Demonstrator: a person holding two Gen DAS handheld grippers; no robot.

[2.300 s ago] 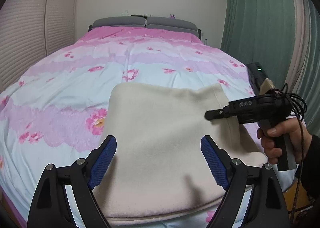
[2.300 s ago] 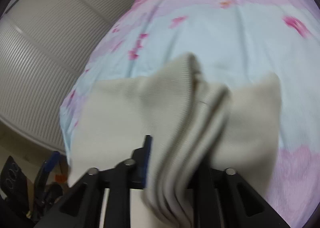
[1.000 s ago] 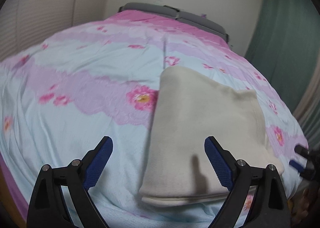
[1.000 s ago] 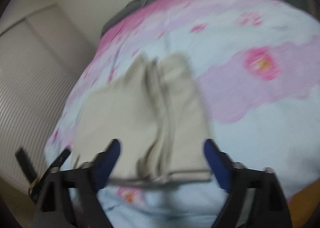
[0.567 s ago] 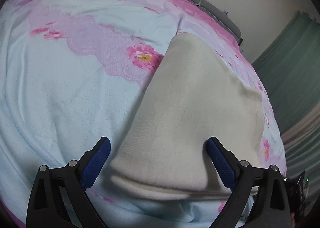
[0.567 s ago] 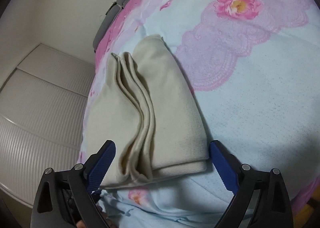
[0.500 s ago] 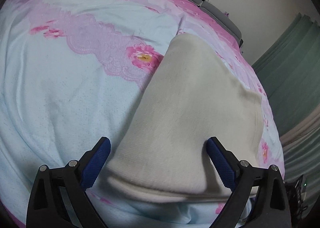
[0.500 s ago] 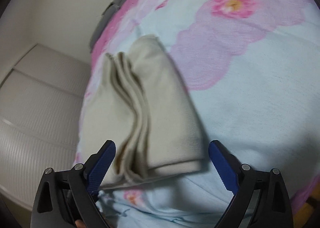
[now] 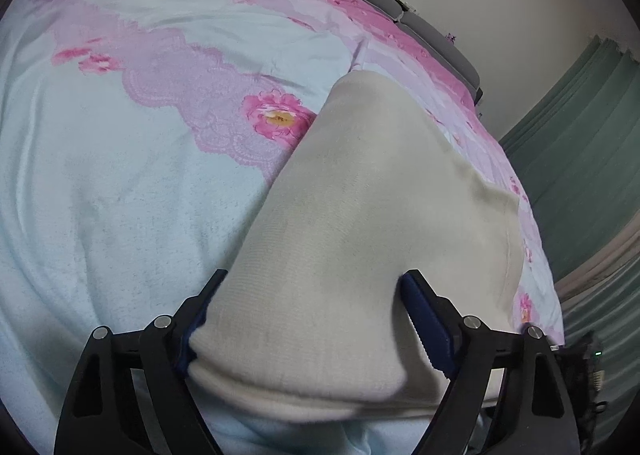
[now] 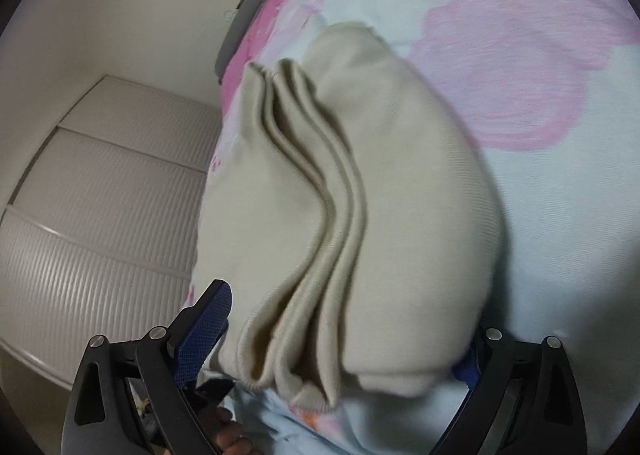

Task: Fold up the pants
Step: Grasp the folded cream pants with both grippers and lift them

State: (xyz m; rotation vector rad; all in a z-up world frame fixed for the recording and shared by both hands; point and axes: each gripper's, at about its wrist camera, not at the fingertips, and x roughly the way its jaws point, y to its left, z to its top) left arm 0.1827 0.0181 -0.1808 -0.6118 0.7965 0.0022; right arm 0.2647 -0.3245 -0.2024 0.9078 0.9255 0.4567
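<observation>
Left wrist view: the left gripper [image 9: 312, 319] has just been closing, and its wide-set jaws now press both sides of the folded cream pants [image 9: 372, 215] at their near edge. On the other side the right gripper [image 10: 340, 339] straddles the stacked end, its jaws apart, contact unclear. The pants lie on the flowered bedspread [image 9: 120, 183]. They look nearly folded; next comes a squeeze and lift, or tidying. No writing is readable.

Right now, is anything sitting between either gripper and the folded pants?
Nothing visible does. The left gripper already straddles the near end of the cream folded pants, its jaws just closing in. The right gripper straddles the stacked edges. Only the floral bedspread surrounds the bundle.
</observation>
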